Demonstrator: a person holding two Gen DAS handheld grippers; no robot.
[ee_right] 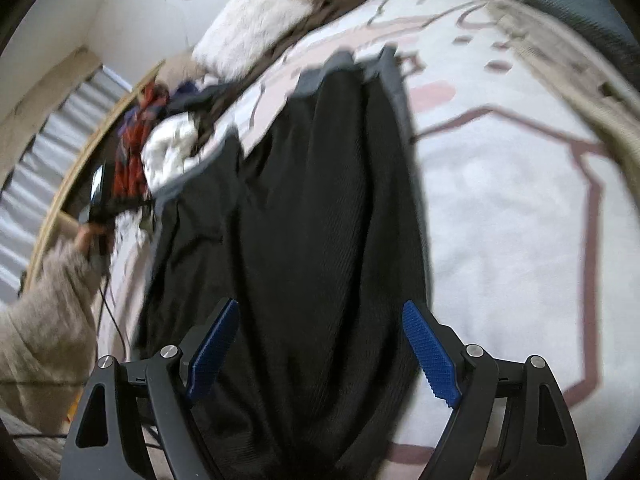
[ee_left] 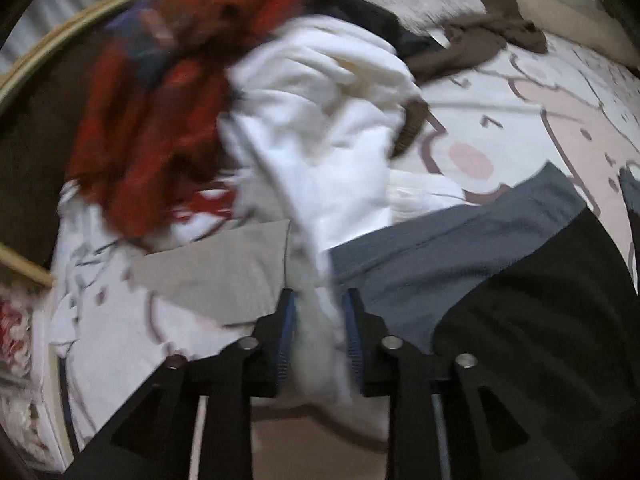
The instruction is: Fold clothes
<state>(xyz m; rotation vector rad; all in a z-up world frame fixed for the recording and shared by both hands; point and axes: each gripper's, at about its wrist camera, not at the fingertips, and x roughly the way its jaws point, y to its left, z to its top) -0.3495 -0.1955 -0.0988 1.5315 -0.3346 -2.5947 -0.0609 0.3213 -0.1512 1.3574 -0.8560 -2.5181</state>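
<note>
My left tongs (ee_left: 318,320) are clamped tight on a white garment (ee_left: 320,120), which runs up toward 12 o'clock into the heap of clothes. My right tongs (ee_right: 316,344) are spread wide with nothing between them, hanging over a black garment with grey trim (ee_right: 320,200) that lies long and flat on the pink-and-white bed cover (ee_right: 500,200). At 11 o'clock from the white one sits a red plaid cloth (ee_left: 160,100), and a brown cloth (ee_left: 480,40) lies at 1 o'clock. If I pull hard, the white garment may drag the red plaid one along, because they touch. It may also flop onto the black garment and rumple it. I can read no words or labels; the views are blurry.
</note>
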